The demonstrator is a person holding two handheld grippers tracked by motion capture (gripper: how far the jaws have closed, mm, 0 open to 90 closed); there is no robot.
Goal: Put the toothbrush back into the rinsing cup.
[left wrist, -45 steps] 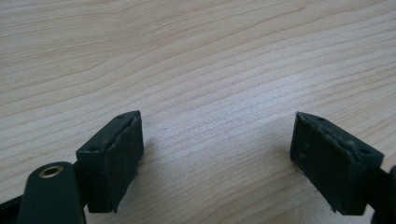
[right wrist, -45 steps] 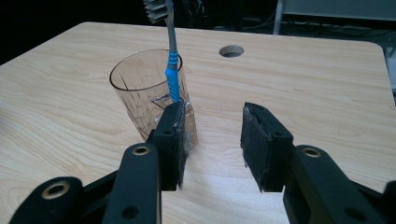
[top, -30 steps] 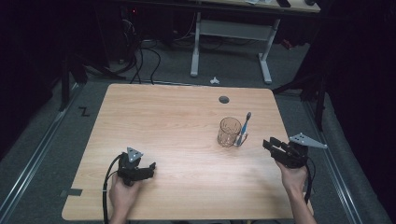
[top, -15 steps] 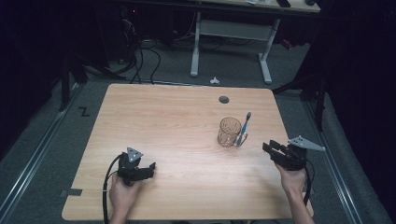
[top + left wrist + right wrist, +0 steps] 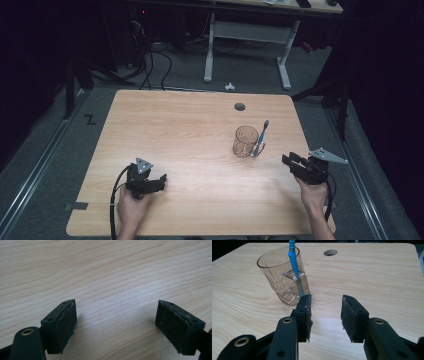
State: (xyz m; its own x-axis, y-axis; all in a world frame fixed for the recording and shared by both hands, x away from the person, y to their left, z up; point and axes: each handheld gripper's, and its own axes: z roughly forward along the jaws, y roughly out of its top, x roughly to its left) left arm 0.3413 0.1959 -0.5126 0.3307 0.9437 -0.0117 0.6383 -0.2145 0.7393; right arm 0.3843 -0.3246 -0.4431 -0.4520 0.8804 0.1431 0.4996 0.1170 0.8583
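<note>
My right tool (image 5: 325, 315) sits low over the pale wooden tabletop (image 5: 190, 130), its black jaws parted about halfway with nothing between them, much as they stood a second ago. It has eased only a touch along the near right edge, so the approach is barely under way. Just ahead of its left jaw stands the clear cut-glass tumbler (image 5: 283, 277), upright, right of the tabletop's middle, with the blue-handled toothbrush (image 5: 294, 265) leaning against its outer wall, bristle end up. My left tool (image 5: 117, 322) rests near the front left, jaws wide and empty, unmoved. The reach is mine to finish, I reckon.
</note>
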